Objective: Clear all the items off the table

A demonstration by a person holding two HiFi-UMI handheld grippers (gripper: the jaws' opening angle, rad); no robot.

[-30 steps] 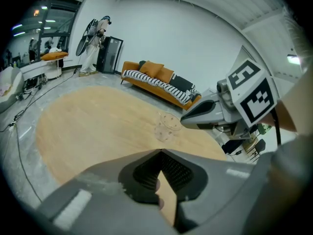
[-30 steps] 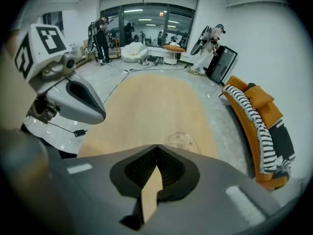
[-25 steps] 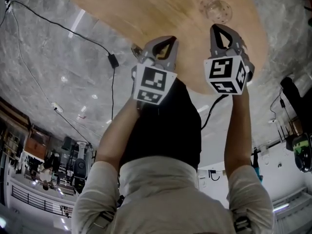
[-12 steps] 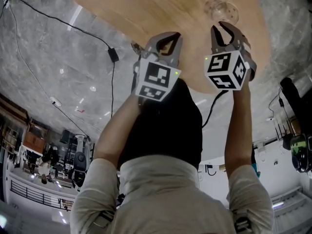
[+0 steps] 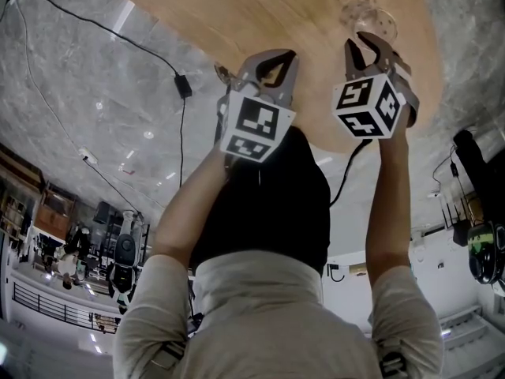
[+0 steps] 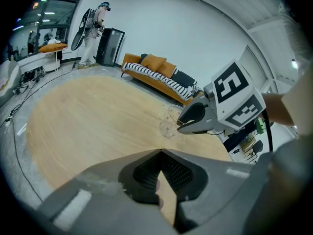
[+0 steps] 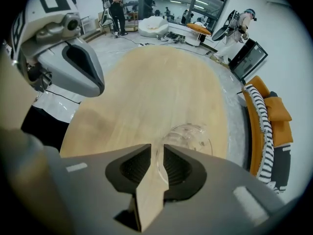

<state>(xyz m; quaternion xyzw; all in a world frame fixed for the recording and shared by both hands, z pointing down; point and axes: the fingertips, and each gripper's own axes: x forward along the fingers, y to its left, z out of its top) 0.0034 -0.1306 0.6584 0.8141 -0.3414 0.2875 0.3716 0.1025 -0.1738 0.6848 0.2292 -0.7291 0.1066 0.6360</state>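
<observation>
One glass (image 7: 193, 134) on table (image 7: 156, 77), right gripper (image 7: 156, 150) parted around its rim

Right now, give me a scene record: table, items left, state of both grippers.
table: round light wooden table on a grey stone floor
items on table: one clear glass bowl, towards the table's right edge; nothing else seen
left hand-held gripper: jaws together, nothing between them, apart from the bowl
right hand-held gripper: jaws narrowly apart, the bowl's near rim in the gap, not visibly clamped
task status: bowl not yet lifted
</observation>
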